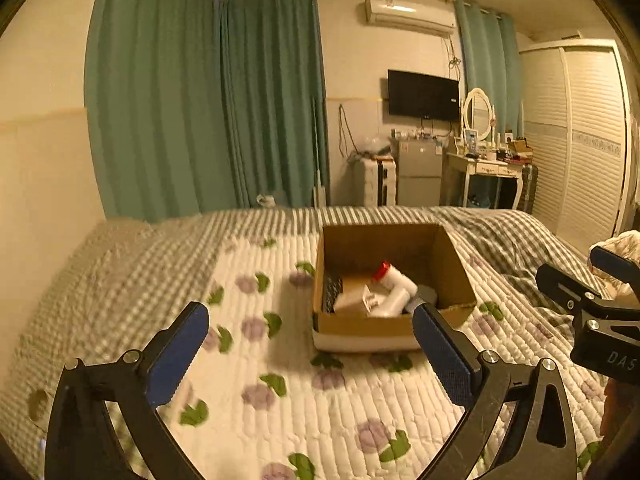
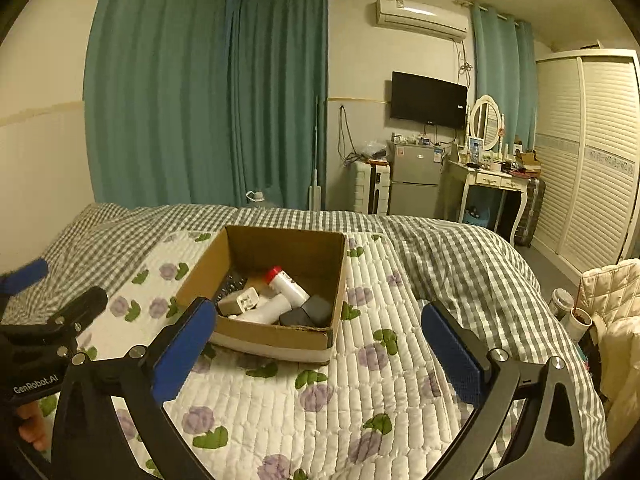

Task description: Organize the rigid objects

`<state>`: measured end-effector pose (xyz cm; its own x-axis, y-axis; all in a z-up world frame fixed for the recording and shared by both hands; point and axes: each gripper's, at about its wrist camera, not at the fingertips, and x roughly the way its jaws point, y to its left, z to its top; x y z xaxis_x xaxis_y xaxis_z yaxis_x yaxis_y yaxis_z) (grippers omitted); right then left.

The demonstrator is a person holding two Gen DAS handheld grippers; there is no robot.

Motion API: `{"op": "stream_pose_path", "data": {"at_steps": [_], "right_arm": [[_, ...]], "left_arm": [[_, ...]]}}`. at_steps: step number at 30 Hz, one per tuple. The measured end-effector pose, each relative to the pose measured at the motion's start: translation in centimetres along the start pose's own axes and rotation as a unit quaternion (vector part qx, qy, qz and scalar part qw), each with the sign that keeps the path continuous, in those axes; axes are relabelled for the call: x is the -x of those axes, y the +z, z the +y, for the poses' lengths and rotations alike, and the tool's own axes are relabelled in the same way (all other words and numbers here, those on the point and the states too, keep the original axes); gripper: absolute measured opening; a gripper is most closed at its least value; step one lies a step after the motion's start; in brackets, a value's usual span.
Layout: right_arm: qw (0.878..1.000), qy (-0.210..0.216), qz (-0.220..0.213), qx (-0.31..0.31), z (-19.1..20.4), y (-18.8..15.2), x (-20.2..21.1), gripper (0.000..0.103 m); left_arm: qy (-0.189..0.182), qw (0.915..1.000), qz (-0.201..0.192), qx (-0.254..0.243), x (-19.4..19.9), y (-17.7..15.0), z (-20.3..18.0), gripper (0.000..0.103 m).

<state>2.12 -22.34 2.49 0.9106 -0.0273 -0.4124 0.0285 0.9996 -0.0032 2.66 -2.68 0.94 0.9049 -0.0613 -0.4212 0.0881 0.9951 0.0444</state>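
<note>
An open cardboard box sits on the bed's flowered quilt. Inside lie a white bottle with a red cap, another white bottle, a white charger plug, a dark patterned item and black blocks. My left gripper is open and empty above the quilt, just short of the box. My right gripper is open and empty at the box's near right corner. Each gripper shows in the other's view, the right, the left.
A grey checked blanket covers the far and right side of the bed. Green curtains, a suitcase, a small fridge, a dressing table and a wardrobe stand beyond. Cups stand by the bed's right.
</note>
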Motion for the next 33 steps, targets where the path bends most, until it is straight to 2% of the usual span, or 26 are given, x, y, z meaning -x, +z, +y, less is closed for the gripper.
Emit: {"op": "stream_pose_path", "data": {"at_steps": [7, 17, 33], "right_arm": [[1.000, -0.020, 0.007, 0.008, 0.0, -0.6, -1.0, 0.103], [1.000, -0.013, 0.021, -0.013, -0.6, -1.2, -1.4, 0.103], [1.000, -0.012, 0.019, -0.010, -0.1, -1.1, -1.3, 0.103]], "left_arm": [[-0.019, 0.9995, -0.001, 0.023, -0.5, -0.2, 0.4, 0.103], [-0.029, 0.9993, -0.003, 0.024, -0.4, -0.1, 0.5, 0.103], [-0.026, 0.9994, 0.003, 0.022, -0.4, -0.2, 0.6, 0.103]]}}
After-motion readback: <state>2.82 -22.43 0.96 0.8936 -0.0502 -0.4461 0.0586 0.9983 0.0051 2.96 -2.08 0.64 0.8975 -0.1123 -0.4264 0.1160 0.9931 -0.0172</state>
